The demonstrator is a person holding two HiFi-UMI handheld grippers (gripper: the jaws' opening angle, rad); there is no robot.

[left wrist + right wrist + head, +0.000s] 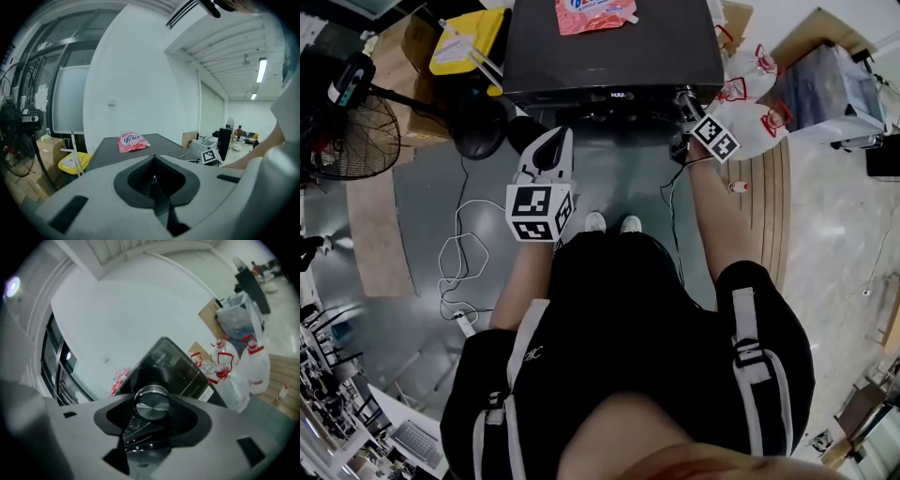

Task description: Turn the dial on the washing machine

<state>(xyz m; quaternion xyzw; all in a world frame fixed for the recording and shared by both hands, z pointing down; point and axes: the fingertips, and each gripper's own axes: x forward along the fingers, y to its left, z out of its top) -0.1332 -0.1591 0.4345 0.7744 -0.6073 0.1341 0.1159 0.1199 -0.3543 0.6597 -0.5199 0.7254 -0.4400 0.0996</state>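
Observation:
The dark washing machine (614,52) stands straight ahead, with a pink detergent pouch (593,13) lying on its lid. My right gripper (686,103) is pressed up to the front control panel. In the right gripper view the silver dial (152,403) sits between the black pads (192,420), and the right gripper (151,420) is shut on it. My left gripper (547,148) hangs lower, in front of the machine and to the left. It is shut with nothing in it (157,180), pointing over the machine's top (126,157).
A floor fan (347,131) and a yellow item (469,42) on cardboard boxes stand left of the machine. White bags with red handles (755,89) and a wooden pallet (769,187) lie to the right. Cables (459,267) trail on the floor at the left, near my shoes (612,223).

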